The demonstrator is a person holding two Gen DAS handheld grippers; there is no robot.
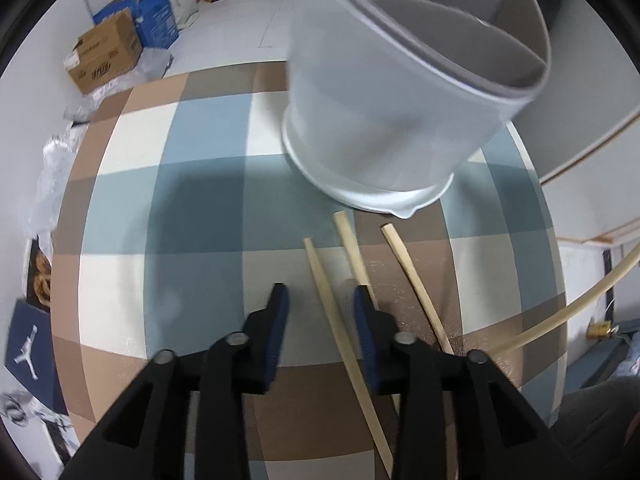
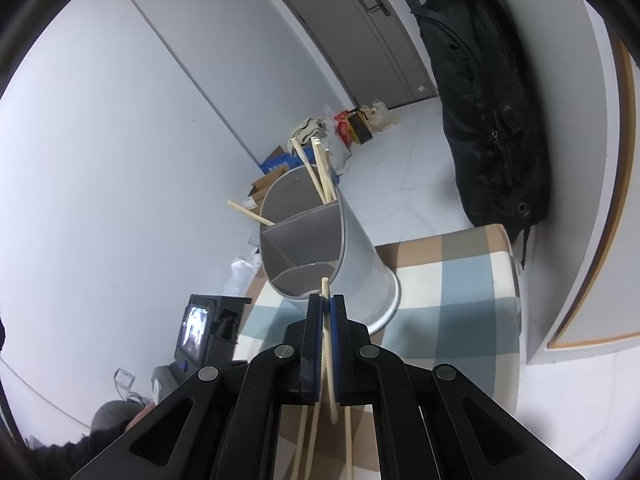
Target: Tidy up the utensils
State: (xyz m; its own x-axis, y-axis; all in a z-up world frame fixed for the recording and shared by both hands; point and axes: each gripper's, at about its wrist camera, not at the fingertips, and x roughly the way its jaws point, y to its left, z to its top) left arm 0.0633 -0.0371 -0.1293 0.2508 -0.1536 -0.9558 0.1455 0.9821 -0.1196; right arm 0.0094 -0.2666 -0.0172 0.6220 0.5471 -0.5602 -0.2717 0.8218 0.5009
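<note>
A grey divided utensil holder [image 1: 380, 120] stands on the checked tablecloth [image 1: 200, 200]. In front of it lie three pale wooden chopsticks. My left gripper [image 1: 320, 294] points down over them with its jaws apart. One chopstick [image 1: 340, 336] runs between the fingers with no pad pressing on it. A second chopstick [image 1: 351, 248] passes under the right finger, and a third chopstick [image 1: 410, 276] lies further right. In the right wrist view, my right gripper [image 2: 327, 300] is shut on a chopstick [image 2: 326, 286], just short of the holder [image 2: 360, 248]. Several chopsticks [image 2: 320, 172] stand in its far compartment.
A cardboard box [image 1: 106, 52], blue boxes [image 1: 158, 20] and plastic wrap lie on the floor past the table's far left edge. A black bag [image 2: 488, 112] hangs at the wall by the table's far right corner. A small lit screen [image 2: 196, 330] sits left of the table.
</note>
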